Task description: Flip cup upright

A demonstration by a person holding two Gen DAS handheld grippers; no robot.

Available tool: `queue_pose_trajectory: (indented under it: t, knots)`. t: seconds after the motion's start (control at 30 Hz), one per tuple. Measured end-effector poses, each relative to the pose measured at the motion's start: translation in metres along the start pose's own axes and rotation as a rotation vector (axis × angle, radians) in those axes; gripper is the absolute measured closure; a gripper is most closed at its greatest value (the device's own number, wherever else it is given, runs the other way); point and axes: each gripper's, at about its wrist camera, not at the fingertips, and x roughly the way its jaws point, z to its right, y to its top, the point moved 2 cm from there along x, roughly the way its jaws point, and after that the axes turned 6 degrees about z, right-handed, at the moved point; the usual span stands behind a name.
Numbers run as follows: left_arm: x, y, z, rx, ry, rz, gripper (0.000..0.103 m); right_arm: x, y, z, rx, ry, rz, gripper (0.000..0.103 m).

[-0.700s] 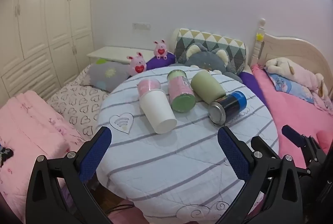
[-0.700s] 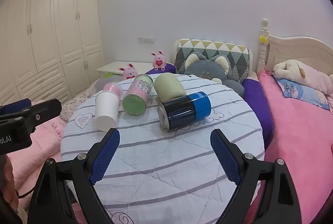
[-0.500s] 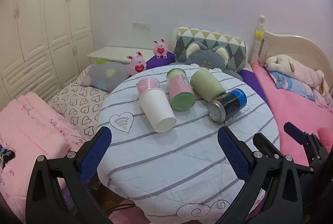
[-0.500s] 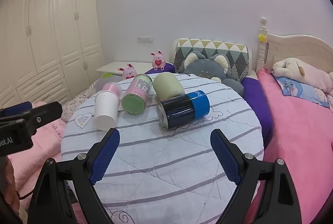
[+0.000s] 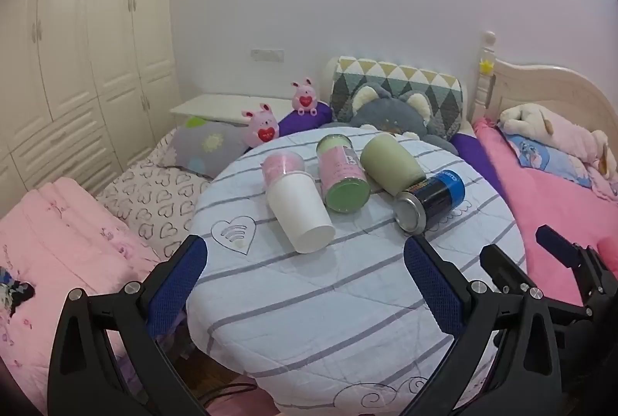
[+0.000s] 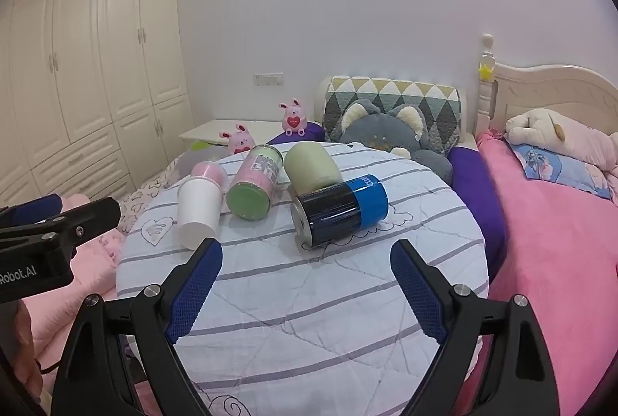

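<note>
Several cups lie on their sides on a round table with a striped cloth (image 5: pixel 347 300): a white paper cup (image 5: pixel 299 211) (image 6: pixel 199 209), a small pink cup (image 5: pixel 282 165) behind it, a pink tumbler with a green base (image 5: pixel 342 178) (image 6: pixel 255 184), a pale green cup (image 5: pixel 390 165) (image 6: pixel 311 165), and a black and blue can-shaped cup (image 5: pixel 428 199) (image 6: pixel 340 209). My left gripper (image 5: pixel 305 288) is open and empty, short of the white cup. My right gripper (image 6: pixel 307 292) is open and empty, just short of the black and blue cup.
A bed with pink covers (image 6: pixel 560 242) lies to the right. Pillows and plush toys (image 6: pixel 382 130) sit behind the table. Pink bedding (image 5: pixel 58 242) lies to the left. White wardrobes (image 6: pixel 96 68) stand along the left wall.
Both grippers have drifted slightly; the cups sit a touch higher and farther in the left view. Nothing was taken hold of and the cups have not moved.
</note>
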Motion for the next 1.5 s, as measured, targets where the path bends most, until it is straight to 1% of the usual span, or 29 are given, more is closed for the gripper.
queue_pose_trajectory:
  t: [0.47,0.97,1.13,1.5]
  knots:
    - [0.012,-0.002,-0.019,-0.029,0.014,-0.024,0.0,-0.004,0.006,0.004,0.032,-0.011,0.015,0.013]
    - [0.018,0.0,-0.018,-0.027,0.005,-0.04,0.0,0.003,0.008,0.003,0.029,-0.007,0.009,0.013]
    - [0.02,0.001,-0.018,-0.02,0.017,-0.034,0.0,0.005,0.009,0.002,0.032,-0.001,0.012,0.013]
    - [0.029,-0.005,-0.019,-0.024,0.016,-0.051,0.0,0.014,0.012,-0.006,0.015,0.012,0.001,0.013]
